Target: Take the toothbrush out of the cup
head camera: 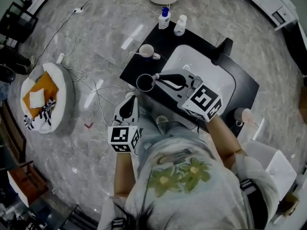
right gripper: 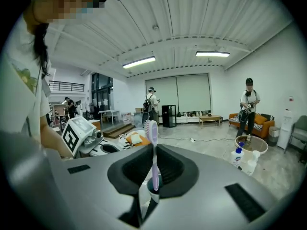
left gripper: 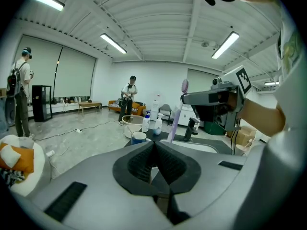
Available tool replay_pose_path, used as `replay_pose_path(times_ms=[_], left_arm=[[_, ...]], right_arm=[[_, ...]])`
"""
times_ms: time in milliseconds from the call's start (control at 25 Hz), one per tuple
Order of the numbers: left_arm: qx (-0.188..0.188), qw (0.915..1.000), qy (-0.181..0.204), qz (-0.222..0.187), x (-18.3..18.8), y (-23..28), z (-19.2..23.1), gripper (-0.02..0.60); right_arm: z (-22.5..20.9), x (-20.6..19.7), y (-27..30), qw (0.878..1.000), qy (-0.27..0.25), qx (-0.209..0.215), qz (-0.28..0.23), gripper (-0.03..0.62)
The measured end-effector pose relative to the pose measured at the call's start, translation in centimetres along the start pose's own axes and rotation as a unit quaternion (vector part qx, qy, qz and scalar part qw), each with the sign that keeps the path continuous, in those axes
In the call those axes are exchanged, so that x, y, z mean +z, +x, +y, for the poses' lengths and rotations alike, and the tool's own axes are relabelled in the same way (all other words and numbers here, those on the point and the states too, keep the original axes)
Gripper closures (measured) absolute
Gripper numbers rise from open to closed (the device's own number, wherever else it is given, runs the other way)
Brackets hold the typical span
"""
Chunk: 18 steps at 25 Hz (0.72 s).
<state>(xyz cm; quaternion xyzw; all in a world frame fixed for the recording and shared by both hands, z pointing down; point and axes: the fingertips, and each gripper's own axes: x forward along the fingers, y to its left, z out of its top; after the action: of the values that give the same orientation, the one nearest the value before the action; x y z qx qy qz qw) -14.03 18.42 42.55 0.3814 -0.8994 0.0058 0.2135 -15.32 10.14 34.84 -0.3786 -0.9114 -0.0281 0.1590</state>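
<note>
Head view: our right tongs (head camera: 154,79) hang just beside the cup (head camera: 144,82) on the dark surface (head camera: 163,42). Left gripper view: our left tongs (left gripper: 154,146) are clenched on nothing. Right gripper view: we grip the upright toothbrush (right gripper: 152,133) over the cup. We'd lift it straight up so it clears the rim.

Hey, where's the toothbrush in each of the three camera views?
Head view: barely visible, at the tips of the right tongs, beside the cup.
Left gripper view: toothbrush right of centre, upright, held by the right tongs.
Right gripper view: toothbrush dead centre, upright between the tongs.
Shared landmark: the blue-capped bottle.
</note>
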Motion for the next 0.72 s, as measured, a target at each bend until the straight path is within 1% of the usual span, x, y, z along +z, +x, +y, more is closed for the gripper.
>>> replay_pose_path(times_ms=[200,440,560,720], left_arm=[[-0.006,1.0,0.005,-0.003,0.1,0.3,-1.2,0.563],[-0.013,0.9999,0.006,0.001,-0.3,0.4,-2.1,0.563],[-0.015,0.9999,0.006,0.005,-0.5,0.4,-2.2,0.564],[-0.015,0.9998,0.007,0.009,-0.7,0.4,-2.2,0.563]], right_arm=[[-0.4,-1.0,-2.9,1.0,0.023,-0.002,0.007,0.539],[-0.2,-4.5,-4.5,0.997,0.047,0.005,0.059,0.539],[0.0,-6.8,-4.5,0.993,0.083,0.021,0.087,0.539],[-0.2,-9.9,-4.1,0.983,0.143,0.042,0.111,0.539]])
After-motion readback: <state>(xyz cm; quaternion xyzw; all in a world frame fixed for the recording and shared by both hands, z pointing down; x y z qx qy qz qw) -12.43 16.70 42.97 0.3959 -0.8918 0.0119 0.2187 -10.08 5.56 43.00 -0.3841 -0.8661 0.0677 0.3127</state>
